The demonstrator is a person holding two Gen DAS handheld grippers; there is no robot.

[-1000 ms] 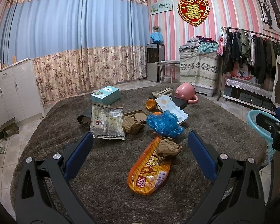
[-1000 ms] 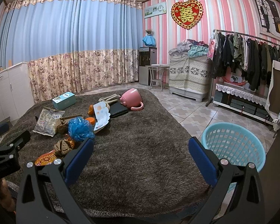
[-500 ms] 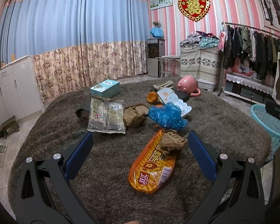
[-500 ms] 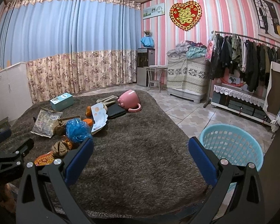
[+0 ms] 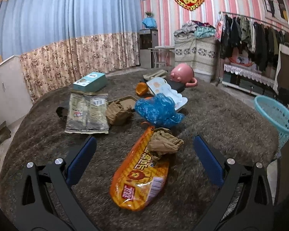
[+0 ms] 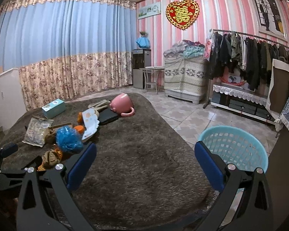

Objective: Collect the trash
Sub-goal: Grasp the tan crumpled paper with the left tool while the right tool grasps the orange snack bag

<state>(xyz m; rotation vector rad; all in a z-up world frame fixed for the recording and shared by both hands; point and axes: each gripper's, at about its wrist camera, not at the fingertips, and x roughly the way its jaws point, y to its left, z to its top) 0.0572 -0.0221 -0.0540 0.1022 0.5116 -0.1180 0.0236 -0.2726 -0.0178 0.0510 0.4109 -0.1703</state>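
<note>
Trash lies on a brown shaggy rug (image 5: 212,115). An orange snack bag (image 5: 142,175) lies between my open left gripper (image 5: 144,159) fingers, with a crumpled brown paper (image 5: 163,142) on its far end. Beyond are a blue plastic bag (image 5: 158,109), a second brown paper wad (image 5: 117,111) and a grey-green foil packet (image 5: 86,111). The light-blue basket (image 6: 235,146) stands on the tiles at the rug's right edge. My right gripper (image 6: 144,165) is open and empty over bare rug (image 6: 144,154), its right finger in front of the basket.
A teal box (image 5: 90,79), a pink pig-shaped mug (image 5: 183,75), an orange ball (image 5: 141,88), a white printed paper (image 5: 165,90) and a dark flat item lie farther back. A clothes rack (image 6: 250,61), covered furniture and curtains line the walls. White cabinets stand at left.
My left gripper has moved forward and down toward the orange snack bag, which now looms larger between the fingers. The right gripper has barely shifted. Both stay open.
</note>
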